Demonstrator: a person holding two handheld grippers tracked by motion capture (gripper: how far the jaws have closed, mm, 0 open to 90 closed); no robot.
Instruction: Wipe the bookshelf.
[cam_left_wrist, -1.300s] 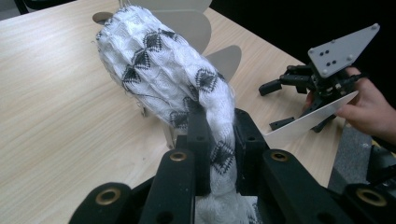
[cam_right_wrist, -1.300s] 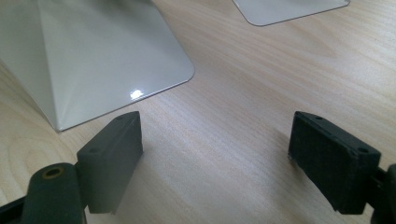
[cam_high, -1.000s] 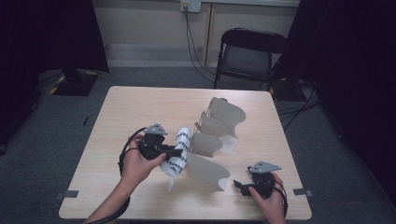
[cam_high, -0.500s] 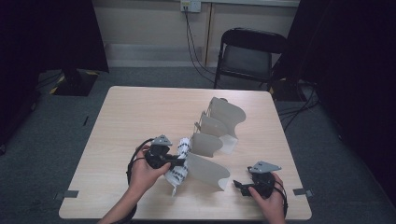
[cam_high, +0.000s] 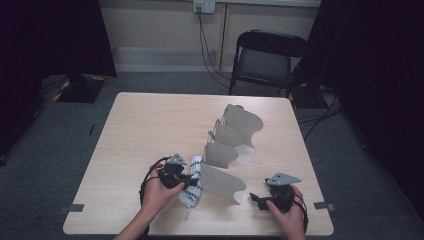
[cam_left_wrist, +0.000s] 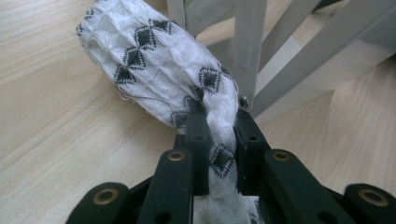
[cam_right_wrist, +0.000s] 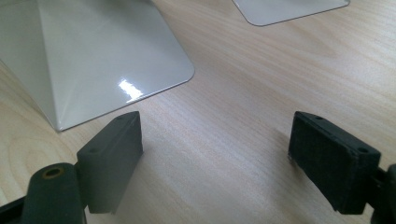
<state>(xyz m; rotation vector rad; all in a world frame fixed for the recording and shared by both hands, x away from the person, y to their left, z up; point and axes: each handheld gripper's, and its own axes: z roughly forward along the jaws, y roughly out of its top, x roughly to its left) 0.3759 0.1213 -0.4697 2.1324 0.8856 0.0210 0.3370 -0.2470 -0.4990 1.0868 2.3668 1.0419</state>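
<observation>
A white cloth with black diamond patterns is rolled into a bundle, and my left gripper is shut on its near end. In the high view the cloth lies low over the table beside the nearest panel of a grey rack, with the left gripper at its left side. The rack's slanted bars stand right behind the cloth. My right gripper rests near the table's front right, open, with bare wood between its jaws.
The grey rack has several curved upright panels running from mid-table toward the back. One panel's base plate lies just ahead of the right gripper. A black folding chair stands behind the wooden table.
My left gripper has come down and nearer the front edge with the cloth, which now sits low by the front panel. The right gripper has stayed put.
</observation>
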